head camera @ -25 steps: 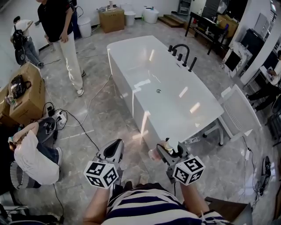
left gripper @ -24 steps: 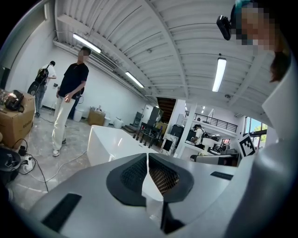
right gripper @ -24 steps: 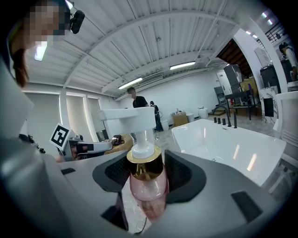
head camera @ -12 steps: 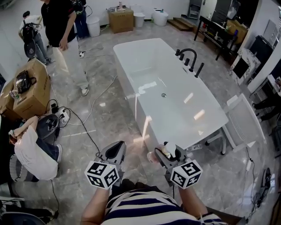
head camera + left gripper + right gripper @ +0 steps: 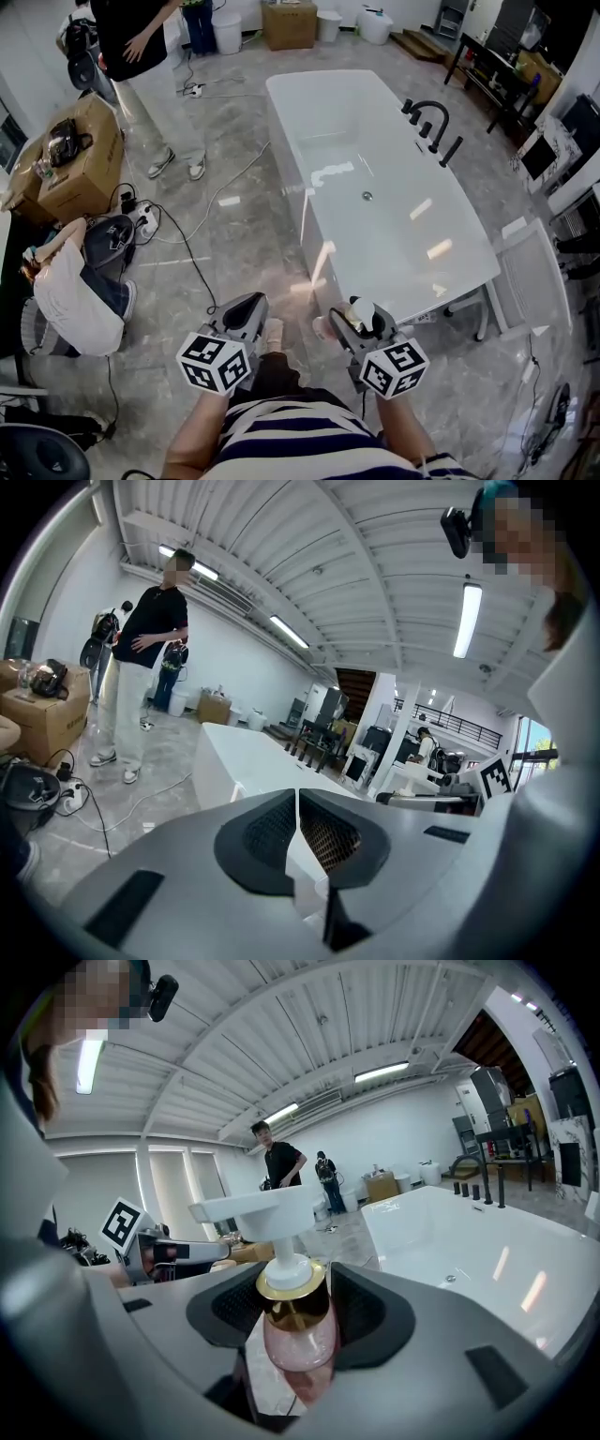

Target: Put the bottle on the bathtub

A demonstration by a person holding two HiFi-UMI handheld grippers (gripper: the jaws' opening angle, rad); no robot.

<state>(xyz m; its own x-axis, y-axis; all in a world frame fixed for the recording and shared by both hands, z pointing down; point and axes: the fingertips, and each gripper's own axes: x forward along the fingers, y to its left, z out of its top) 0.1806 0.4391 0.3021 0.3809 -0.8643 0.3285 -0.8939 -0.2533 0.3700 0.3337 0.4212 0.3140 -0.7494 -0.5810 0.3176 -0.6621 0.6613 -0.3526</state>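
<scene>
Both claws have drawn closer to the near end of the bathtub [image 5: 394, 234] than a second ago: its white end wall now stands just beside the right claw [image 5: 349, 321] in the head view, where before there was a wider stretch of grey marble floor [image 5: 244, 234] between them. The standing person [image 5: 141, 37] has slid toward the top left edge of that view.

The right claw [image 5: 298, 1309] is clamped on the bottle [image 5: 298, 1330]. Its dark pads press on either side of the pink translucent body, just under the gold collar, and the white pump head rises above the jaws. The bottle stands upright in the grip. It is not on the tub: it is held in the air above the floor, short of the tub's near end, with the tub's rim [image 5: 469, 1241] ahead and to the right in the right gripper view.

The left claw [image 5: 298, 829] has its jaws together, only a thin slit between the pads and nothing in it. It is held level with the right one, to its left [image 5: 246, 314], and well clear of the bottle.

From the head view only the bottle's white pump top [image 5: 364, 311] shows; the claw's body covers the rest. In the right gripper view the lower body and base of the bottle drop behind the claw's housing, so the base cannot be seen. The standing person is cut off at the top of the head view. A black faucet [image 5: 427, 117] stands at the tub's far right rim.
</scene>
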